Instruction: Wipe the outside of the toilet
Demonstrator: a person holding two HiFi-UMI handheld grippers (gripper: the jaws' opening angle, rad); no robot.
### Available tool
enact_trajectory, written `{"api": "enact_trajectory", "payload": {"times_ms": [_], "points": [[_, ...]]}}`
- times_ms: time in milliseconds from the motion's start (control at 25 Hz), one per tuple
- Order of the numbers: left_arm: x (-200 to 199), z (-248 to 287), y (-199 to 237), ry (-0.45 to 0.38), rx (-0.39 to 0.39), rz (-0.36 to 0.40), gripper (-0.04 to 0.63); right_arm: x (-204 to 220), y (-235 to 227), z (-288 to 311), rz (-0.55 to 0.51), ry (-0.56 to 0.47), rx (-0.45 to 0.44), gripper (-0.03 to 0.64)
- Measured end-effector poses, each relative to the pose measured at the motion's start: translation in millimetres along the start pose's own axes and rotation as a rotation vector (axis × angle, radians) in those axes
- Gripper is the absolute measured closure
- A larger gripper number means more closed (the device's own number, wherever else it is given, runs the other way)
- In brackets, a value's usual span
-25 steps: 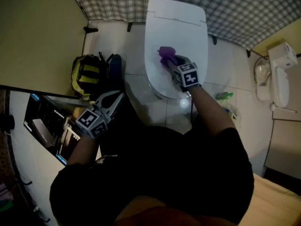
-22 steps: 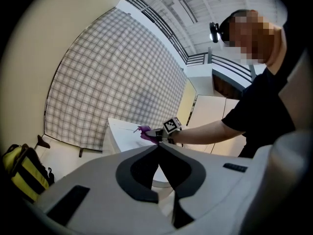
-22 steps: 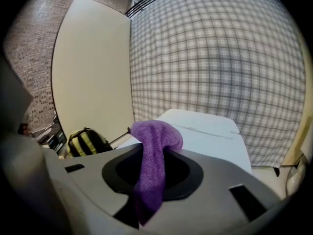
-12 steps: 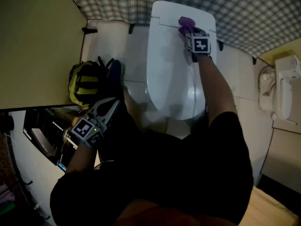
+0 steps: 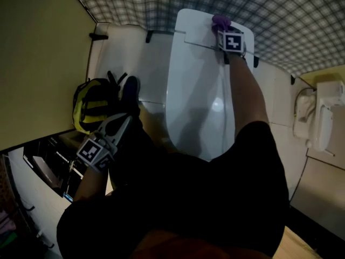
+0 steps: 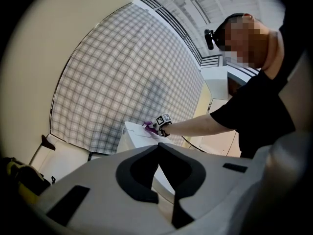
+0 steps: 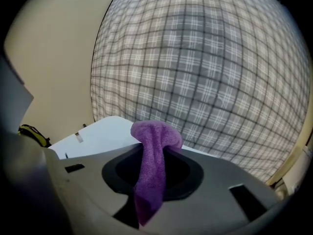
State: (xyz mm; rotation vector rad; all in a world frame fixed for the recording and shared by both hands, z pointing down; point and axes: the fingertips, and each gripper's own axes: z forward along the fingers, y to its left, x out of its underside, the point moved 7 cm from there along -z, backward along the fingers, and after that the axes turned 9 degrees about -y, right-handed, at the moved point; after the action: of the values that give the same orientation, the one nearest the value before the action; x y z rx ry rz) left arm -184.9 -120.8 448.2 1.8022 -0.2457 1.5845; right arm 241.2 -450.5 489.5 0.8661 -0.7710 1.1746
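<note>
Right gripper [image 5: 222, 30]: jaws clamped on the purple cloth [image 5: 220, 20], which hangs folded between them in the right gripper view; arm stretched out over the lid
Cloth position: pressed at the far rear edge of the toilet [image 5: 197, 90], on the part behind the lid hinge, just in front of the checked wall [image 5: 161, 1]
Change from earlier: a second ago the cloth lay on the near half of the lid; half a second ago it was at the hinge line; now it sits further back, at the rear rim
Left gripper [image 5: 124, 118]: jaws together with nothing between them; held low at the person's left side beside the backpack [image 5: 92, 104], much as in both earlier frames; well apart from the toilet
Surface: white, glossy closed lid, long and rounded at the near end; a soft highlight on its right half
Room: grey-and-white plaid wall behind the toilet; plain beige wall [image 5: 38, 63] at the left; pale tiled floor [image 5: 121, 55]; yellow-and-black backpack on the floor left of the bowl; a white fitting [image 5: 326, 117] on the right-hand wall
</note>
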Motion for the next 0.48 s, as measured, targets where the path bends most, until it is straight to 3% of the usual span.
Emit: {"api": "enact_trajectory", "payload": {"times_ms": [240,480], "points": [[-9,38,26,0.024,-0.003,0.012,0.592,0,-21,45,-0.013,0.056,0.027,0.518],[-28,86,51,0.008,0.02,0.065,0.592,-5,-26,65,-0.049,0.013,0.014,0.518]]}}
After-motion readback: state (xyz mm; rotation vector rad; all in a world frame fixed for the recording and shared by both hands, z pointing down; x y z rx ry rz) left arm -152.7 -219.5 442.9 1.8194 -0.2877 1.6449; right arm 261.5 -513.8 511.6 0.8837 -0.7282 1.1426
